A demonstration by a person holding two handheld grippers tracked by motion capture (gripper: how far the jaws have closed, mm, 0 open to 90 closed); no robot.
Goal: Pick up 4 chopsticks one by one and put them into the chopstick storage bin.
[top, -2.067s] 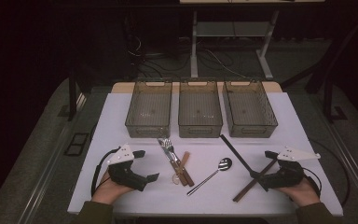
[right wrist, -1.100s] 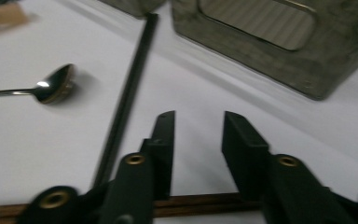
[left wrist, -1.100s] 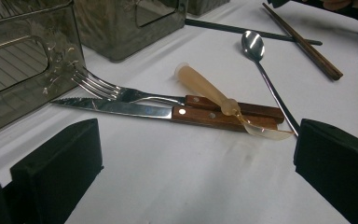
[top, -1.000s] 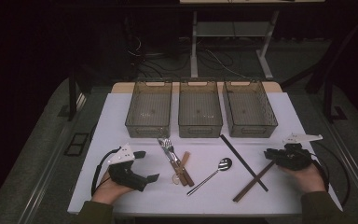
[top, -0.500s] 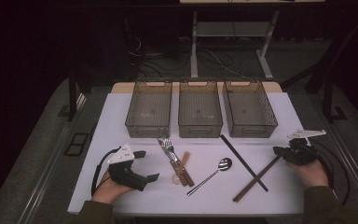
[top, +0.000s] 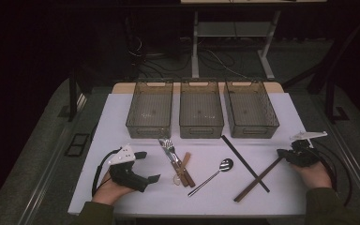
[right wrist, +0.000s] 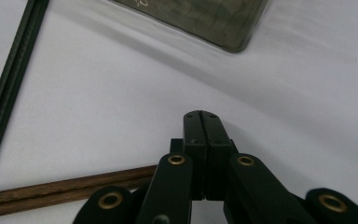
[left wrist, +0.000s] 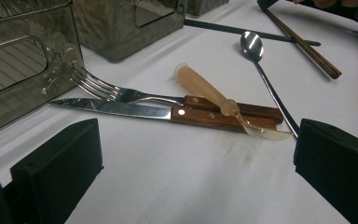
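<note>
Right gripper (right wrist: 204,122) jaws pressed together, empty, just beside far end of brown wooden chopsticks (right wrist: 65,189); just been closing. Left gripper (top: 145,166) wide open, empty, near left on white table (top: 122,108).

Brown chopsticks (top: 258,179) cross black chopsticks (top: 243,161), white table (top: 286,112).

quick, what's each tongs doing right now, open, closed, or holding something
Left tongs: open, nothing between the jaws, resting by the fork.
Right tongs: closed at the end of the brown chopsticks; whether it grips them cannot be told.

The spoon (left wrist: 253,44) is glossy metal. The knife (left wrist: 168,113) has a wooden handle. The brown chopsticks (right wrist: 65,190) look like matt wood.
</note>
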